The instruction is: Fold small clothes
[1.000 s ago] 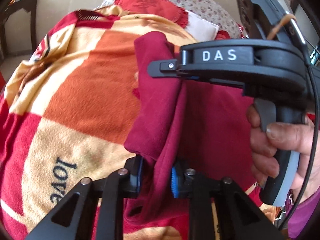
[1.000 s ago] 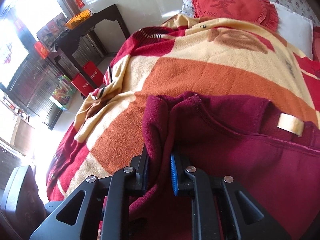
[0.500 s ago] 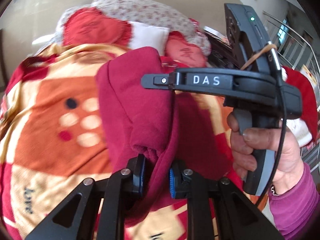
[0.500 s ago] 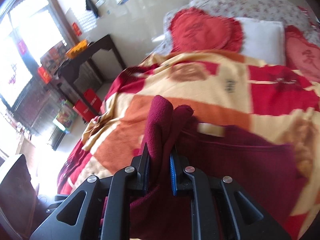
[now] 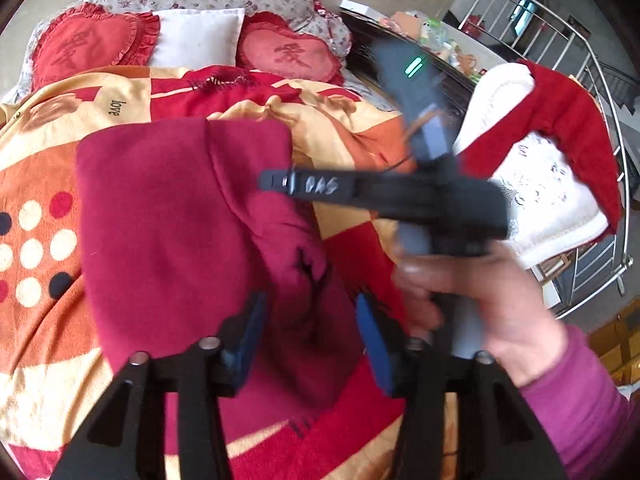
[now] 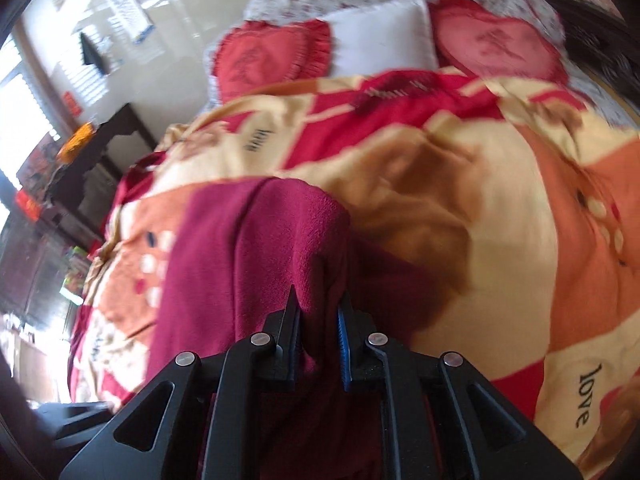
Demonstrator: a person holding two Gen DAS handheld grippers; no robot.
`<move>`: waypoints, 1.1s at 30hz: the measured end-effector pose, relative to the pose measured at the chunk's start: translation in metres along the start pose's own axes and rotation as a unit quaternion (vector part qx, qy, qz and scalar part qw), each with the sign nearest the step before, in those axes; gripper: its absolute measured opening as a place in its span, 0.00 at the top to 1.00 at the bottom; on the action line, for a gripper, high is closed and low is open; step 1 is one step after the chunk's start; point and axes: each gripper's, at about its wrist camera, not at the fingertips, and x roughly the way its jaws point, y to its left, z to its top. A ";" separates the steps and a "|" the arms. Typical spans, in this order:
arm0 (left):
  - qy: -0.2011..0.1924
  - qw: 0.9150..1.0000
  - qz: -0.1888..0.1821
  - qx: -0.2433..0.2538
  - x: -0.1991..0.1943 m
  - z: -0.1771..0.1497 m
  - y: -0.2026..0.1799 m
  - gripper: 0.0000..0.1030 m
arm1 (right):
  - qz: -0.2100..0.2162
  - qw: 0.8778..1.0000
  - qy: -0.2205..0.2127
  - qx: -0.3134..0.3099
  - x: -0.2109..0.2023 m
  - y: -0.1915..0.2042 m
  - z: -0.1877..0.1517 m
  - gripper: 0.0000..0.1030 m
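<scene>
on the bed, from my left wrist camera, the patterned fleece blanket [image 5: 52, 184] runs out to the left edge with its orange panel of cream, red and black dots, and the maroon fleece garment [image 5: 168, 224] lies on top of it, spread flat on its left side and bunched into a ridge toward the right. my left gripper [image 5: 310, 328] has its blue pads [image 5: 246, 330] standing wide apart, with the lower fold of the garment lying loose between them and not pinched. just right of that, my right gripper [image 5: 276, 181] reaches in sideways, blurred, its black body marked with white letters, the tip at the garment's right edge; my right hand [image 5: 476, 292] wraps the handle, purple sleeve below it. behind, two red heart-shaped cushions [image 5: 84, 46] flank a white pillow [image 5: 196, 36], and a red and white garment [image 5: 548, 160] hangs at the far right near a metal railing [image 5: 592, 64]. from my right wrist camera, a dark side table [image 6: 100, 152] stands at the left by the bright window, then the maroon garment [image 6: 248, 280] rises as a draped fold, and my right gripper [image 6: 318, 312] is closed on it, cloth squeezed between the narrow gap of its pads. to the right the blanket [image 6: 500, 200] spreads in cream, brown and orange, with the word "love" printed near the lower right.
</scene>
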 end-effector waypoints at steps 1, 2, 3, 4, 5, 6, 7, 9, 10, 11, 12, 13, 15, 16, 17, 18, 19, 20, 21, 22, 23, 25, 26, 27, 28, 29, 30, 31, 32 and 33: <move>-0.003 1.000 0.002 0.003 -0.006 -0.002 0.000 0.44 | -0.004 1.000 0.003 0.003 0.006 -0.005 -0.003 1.00; -0.008 1.000 0.006 0.006 -0.015 -0.004 0.005 0.43 | -0.004 1.000 0.005 0.009 0.011 -0.011 -0.006 1.00; -0.017 1.000 0.017 0.007 -0.026 -0.008 0.009 0.41 | -0.002 1.000 0.001 0.018 0.011 -0.016 -0.008 0.97; -0.024 0.999 0.028 0.007 -0.035 -0.011 0.015 0.40 | 0.001 1.000 -0.004 0.024 0.007 -0.018 -0.009 0.94; -0.030 0.999 0.041 0.006 -0.043 -0.013 0.020 0.39 | 0.001 1.000 -0.009 0.030 0.000 -0.020 -0.009 0.94; -0.037 0.997 0.063 0.006 -0.049 -0.017 0.028 0.39 | -0.003 0.999 -0.013 0.034 -0.009 -0.020 -0.011 0.92; -0.039 0.996 0.080 0.006 -0.051 -0.019 0.033 0.39 | -0.006 0.999 -0.017 0.036 -0.017 -0.019 -0.012 0.91; -0.033 0.993 0.111 0.003 -0.048 -0.024 0.045 0.39 | 0.003 0.999 -0.027 0.026 -0.037 -0.010 -0.017 0.86; -0.027 0.992 0.120 0.000 -0.046 -0.027 0.049 0.39 | 0.010 0.999 -0.028 0.015 -0.045 -0.003 -0.021 0.80; -0.020 0.991 0.129 -0.005 -0.040 -0.030 0.054 0.39 | 0.015 1.000 -0.026 0.001 -0.051 0.006 -0.025 0.76; -0.014 0.991 0.130 -0.009 -0.036 -0.035 0.058 0.39 | 0.016 1.000 -0.022 -0.011 -0.053 0.013 -0.030 0.72; -0.007 0.991 0.129 -0.012 -0.029 -0.039 0.059 0.39 | 0.015 1.000 -0.015 -0.022 -0.052 0.021 -0.035 0.72; 0.005 0.992 0.129 -0.011 -0.016 -0.047 0.060 0.39 | 0.011 0.999 0.012 -0.042 -0.043 0.031 -0.047 0.74; 0.008 0.992 0.129 -0.012 -0.013 -0.053 0.059 0.39 | -0.004 0.998 0.026 -0.051 -0.037 0.034 -0.053 0.90; 0.016 0.992 0.125 -0.013 -0.006 -0.058 0.058 0.39 | -0.019 0.997 0.035 -0.060 -0.030 0.034 -0.060 0.98; 0.022 0.992 0.123 -0.013 0.002 -0.059 0.058 0.39 | -0.025 0.997 0.036 -0.064 -0.028 0.031 -0.067 0.99; 0.023 0.992 0.123 -0.012 0.006 -0.062 0.057 0.38 | -0.029 0.997 0.029 -0.065 -0.028 0.024 -0.073 1.00; 0.022 0.992 0.125 -0.009 0.010 -0.065 0.056 0.37 | -0.035 0.998 0.024 -0.056 -0.028 0.016 -0.078 1.00; 0.020 0.991 0.131 -0.002 0.012 -0.066 0.054 0.37 | -0.031 0.998 0.025 -0.040 -0.028 0.008 -0.081 1.00; 0.019 0.991 0.134 0.003 0.012 -0.067 0.053 0.37 | -0.017 0.999 0.026 -0.019 -0.029 0.000 -0.083 1.00; 0.019 0.991 0.133 0.004 0.012 -0.068 0.053 0.37 | -0.005 1.000 0.024 -0.005 -0.032 -0.004 -0.085 1.00; 0.020 0.992 0.128 -0.003 0.009 -0.067 0.055 0.37 | 0.005 1.000 0.020 -0.001 -0.038 -0.004 -0.086 0.99; 0.019 0.992 0.127 -0.008 0.008 -0.066 0.058 0.36 | 0.014 1.000 0.012 0.009 -0.043 -0.005 -0.083 0.98; 0.018 0.992 0.126 -0.014 0.007 -0.064 0.060 0.36 | 0.023 1.000 0.001 0.019 -0.048 -0.005 -0.079 0.97; 0.019 0.992 0.126 -0.017 0.007 -0.064 0.061 0.36 | 0.029 0.999 -0.012 0.029 -0.052 -0.006 -0.074 0.93; 0.019 0.992 0.126 -0.020 0.007 -0.063 0.061 0.36 | 0.022 0.999 -0.027 0.036 -0.055 -0.006 -0.066 0.91; 0.020 0.991 0.128 -0.020 0.008 -0.063 0.060 0.36 | 0.011 0.999 -0.034 0.036 -0.056 -0.005 -0.060 0.87; 0.020 0.991 0.130 -0.019 0.007 -0.063 0.059 0.35 | -0.006 0.999 -0.034 0.032 -0.051 -0.001 -0.052 0.86; 0.020 0.991 0.133 -0.018 0.008 -0.063 0.058 0.35 | -0.017 0.999 -0.029 0.027 -0.046 0.001 -0.046 0.86; 0.021 0.990 0.135 -0.017 0.009 -0.062 0.057 0.35 | -0.025 0.999 -0.021 0.023 -0.037 0.004 -0.040 0.86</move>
